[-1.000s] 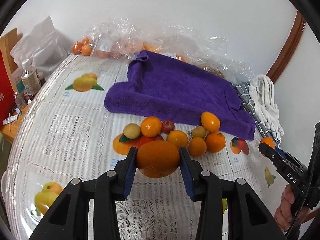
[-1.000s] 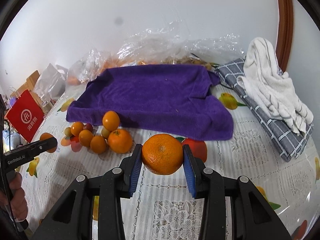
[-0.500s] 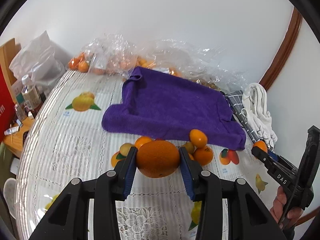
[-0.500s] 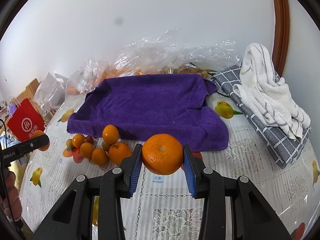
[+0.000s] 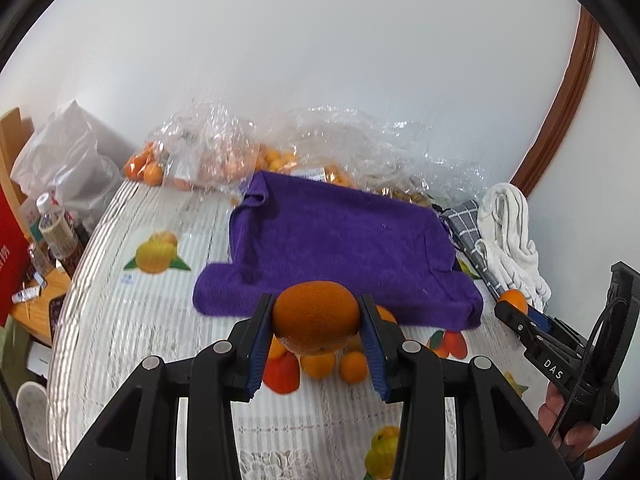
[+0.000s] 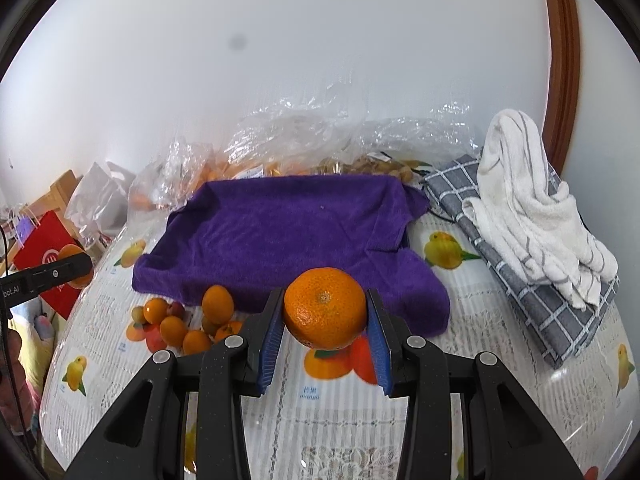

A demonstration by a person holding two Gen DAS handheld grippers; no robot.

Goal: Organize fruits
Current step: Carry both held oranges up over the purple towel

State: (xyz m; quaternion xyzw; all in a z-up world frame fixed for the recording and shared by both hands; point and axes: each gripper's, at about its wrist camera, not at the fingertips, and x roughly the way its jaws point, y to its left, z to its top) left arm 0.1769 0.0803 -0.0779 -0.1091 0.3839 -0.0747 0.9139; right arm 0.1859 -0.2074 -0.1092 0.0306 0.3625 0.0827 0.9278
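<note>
Left wrist view: left tongs (image 5: 316,322) clamped on a dull orange (image 5: 315,316), blue pads pressed against both sides, fruit held up off the desk (image 5: 132,320). Behind and above it, purple towel (image 5: 340,256) spread flat on the desk. Below the held orange, small loose fruits (image 5: 334,362) partly hidden, lying just in front of the towel's near edge. Right tongs (image 5: 516,314) visible at far right, gripping a bright orange (image 5: 513,300) near the towel's right corner. Clear plastic bags (image 5: 224,152) with more oranges at the back against the wall. White striped cloth (image 5: 508,236) piled on a grey checked cloth (image 5: 466,220) at right. Bottle (image 5: 54,226) and white bag (image 5: 68,160) at left edge.

Right wrist view: right tongs (image 6: 326,316) closed on the bright orange (image 6: 325,314), navel facing the camera, held above a printed fruit picture on the lace desk cover (image 6: 460,344). Purple towel (image 6: 280,232) directly behind. Cluster of about 8 small fruits (image 6: 188,320) on the desk at left, touching one another, just beside the towel's near-left edge. Left tongs (image 6: 70,268) seen at far left with the dull orange (image 6: 74,256), largely hidden by the finger. Red paper bag (image 6: 48,264) behind them. White striped cloth (image 6: 532,204) on grey checked cloth (image 6: 560,312) at right.
</note>
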